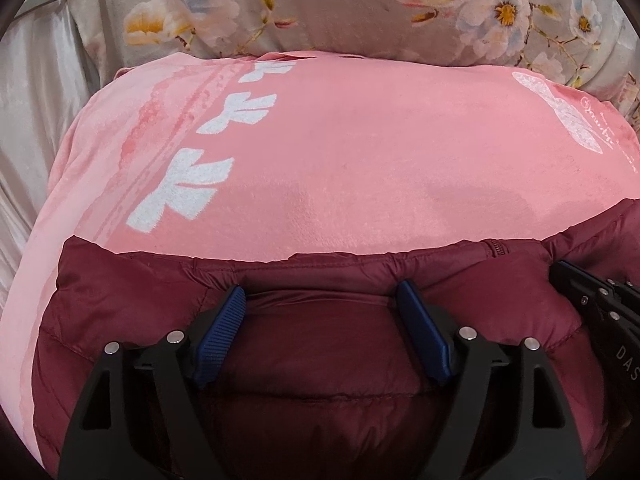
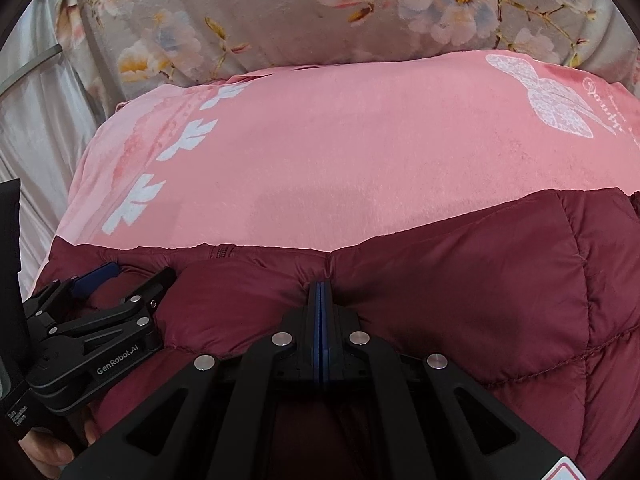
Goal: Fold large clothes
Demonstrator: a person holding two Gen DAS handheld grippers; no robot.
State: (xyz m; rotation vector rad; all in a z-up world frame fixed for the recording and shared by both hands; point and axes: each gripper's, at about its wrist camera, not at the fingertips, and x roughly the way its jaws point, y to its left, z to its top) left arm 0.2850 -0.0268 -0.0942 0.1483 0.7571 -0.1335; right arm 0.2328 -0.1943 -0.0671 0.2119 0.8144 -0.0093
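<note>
A dark red quilted puffer jacket [image 1: 320,344] lies on a pink blanket [image 1: 340,152], its far edge running across both views. My left gripper [image 1: 320,300] is open, its blue fingers [image 1: 222,332] spread and pressed down on the jacket near that edge. It also shows at the left of the right wrist view [image 2: 96,280]. My right gripper [image 2: 320,292] is shut, its blue pads pinching a fold of the jacket [image 2: 460,280] just short of the edge. Its black body shows at the right of the left wrist view [image 1: 600,312].
The pink blanket [image 2: 340,152] has white leaf prints and a white butterfly print [image 2: 552,100]. Beyond it lies grey floral bedding [image 1: 340,8] [image 2: 280,12]. Pale satin fabric [image 1: 36,112] hangs at the left.
</note>
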